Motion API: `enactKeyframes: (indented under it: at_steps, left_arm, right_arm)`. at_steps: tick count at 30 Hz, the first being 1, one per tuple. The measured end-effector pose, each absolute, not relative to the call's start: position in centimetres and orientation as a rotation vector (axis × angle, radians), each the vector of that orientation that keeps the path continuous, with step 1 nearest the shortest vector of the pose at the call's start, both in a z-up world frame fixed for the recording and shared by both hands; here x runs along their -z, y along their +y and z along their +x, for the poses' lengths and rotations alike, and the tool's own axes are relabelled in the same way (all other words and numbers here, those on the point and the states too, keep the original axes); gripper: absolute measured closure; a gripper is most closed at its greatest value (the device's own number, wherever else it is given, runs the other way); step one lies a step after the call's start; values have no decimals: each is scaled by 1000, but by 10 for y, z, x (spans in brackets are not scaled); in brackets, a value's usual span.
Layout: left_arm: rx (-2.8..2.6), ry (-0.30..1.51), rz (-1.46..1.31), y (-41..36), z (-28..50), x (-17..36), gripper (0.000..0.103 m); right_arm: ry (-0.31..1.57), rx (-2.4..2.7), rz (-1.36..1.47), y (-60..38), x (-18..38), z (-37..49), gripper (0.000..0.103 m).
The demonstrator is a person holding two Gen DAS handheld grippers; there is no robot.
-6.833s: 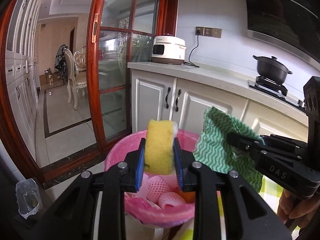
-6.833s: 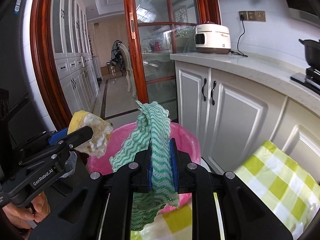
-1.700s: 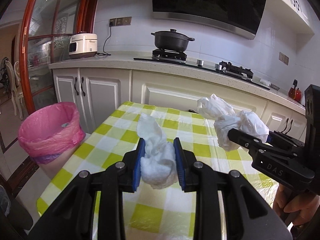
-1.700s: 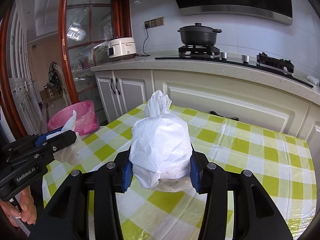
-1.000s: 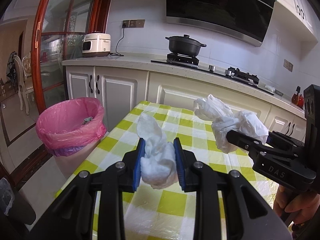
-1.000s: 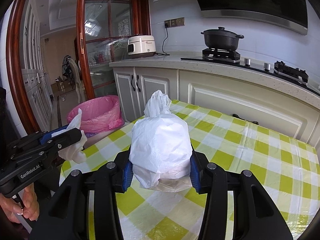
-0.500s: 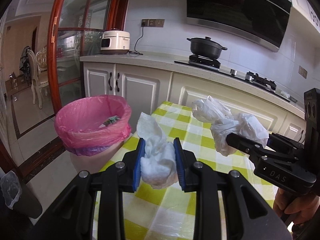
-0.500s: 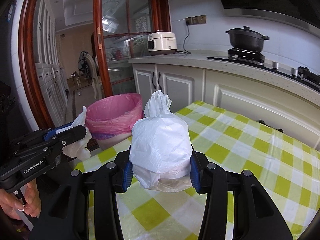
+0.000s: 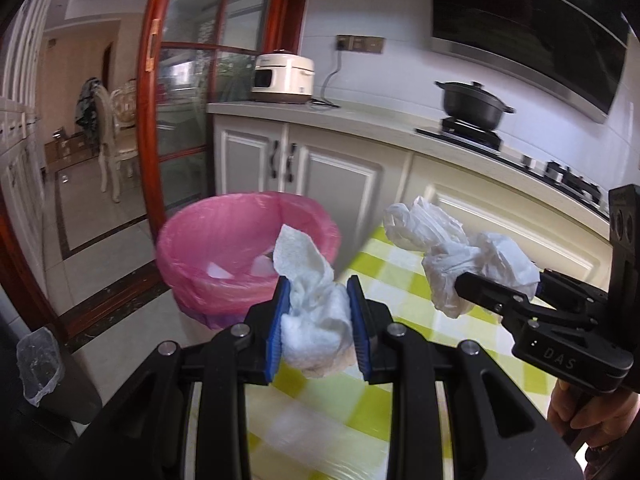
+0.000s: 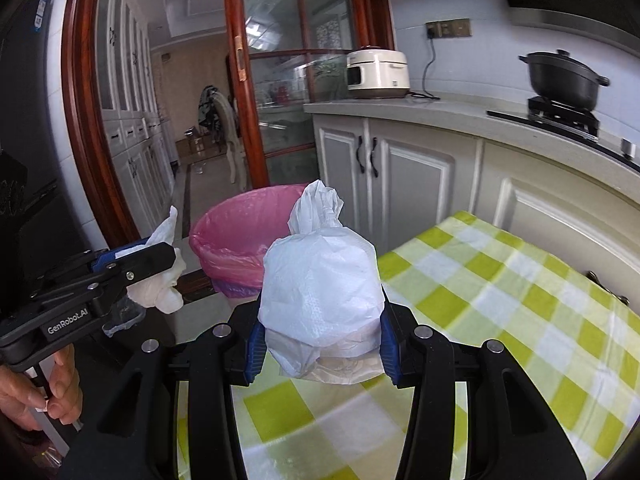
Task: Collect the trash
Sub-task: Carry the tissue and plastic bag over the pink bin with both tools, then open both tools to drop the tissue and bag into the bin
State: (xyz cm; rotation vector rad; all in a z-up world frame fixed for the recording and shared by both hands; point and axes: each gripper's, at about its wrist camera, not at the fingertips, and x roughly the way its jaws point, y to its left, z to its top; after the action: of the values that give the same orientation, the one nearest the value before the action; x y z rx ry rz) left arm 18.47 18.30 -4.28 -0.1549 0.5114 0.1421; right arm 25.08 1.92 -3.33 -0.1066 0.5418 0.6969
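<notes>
While both hand-held grippers clamp trash, pink-lined bin [image 9: 224, 236] ahead, checked tablecloth [image 10: 500, 300] below

Both wrist views look forward over the table edge [image 9: 360, 248], sharing the pink-lined bin [image 10: 240, 236] nearby.

Pink-lined bin [image 9: 224, 240] stands off the checked table's [image 10: 500, 300] corner; mouth open from above, some scraps low inside. White cabinets [image 9: 320, 168] close behind bin; glass door [image 9: 188, 120] beyond it.
</notes>
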Motion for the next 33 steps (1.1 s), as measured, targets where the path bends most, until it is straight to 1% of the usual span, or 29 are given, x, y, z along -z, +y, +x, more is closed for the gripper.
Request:
enactKeyframes:
  at_steps: [13, 22, 25, 27, 28, 29, 30, 31, 33]
  left_arm:
    - [-231, 534, -168, 254, 243, 43, 75]
    - [-271, 505, -144, 293, 288, 37, 75]
    - [-281, 510, -152, 303, 300, 41, 72]
    - [-286, 507, -160, 309, 302, 44, 71]
    - [-290, 507, -159, 312, 304, 45, 67]
    - [-293, 507, -159, 316, 306, 46, 62]
    - [-299, 506, -161, 318, 306, 48, 59]
    - [-305, 502, -165, 322, 306, 49, 53]
    - [-313, 500, -170, 327, 305, 51, 51]
  right_arm:
    - [547, -812, -149, 101, 28, 309, 58]
    - [589, -863, -109, 141, 34, 354, 58]
    - [607, -878, -89, 149, 38, 365, 57]
    - [620, -895, -78, 156, 41, 372, 54]
    - [623, -899, -75, 160, 42, 375, 53]
    - [629, -902, -70, 162, 44, 378, 49]
    - [634, -904, -62, 164, 46, 381, 46]
    - [637, -907, -51, 165, 47, 384, 44]
    - [644, -917, -33, 167, 49, 389, 43]
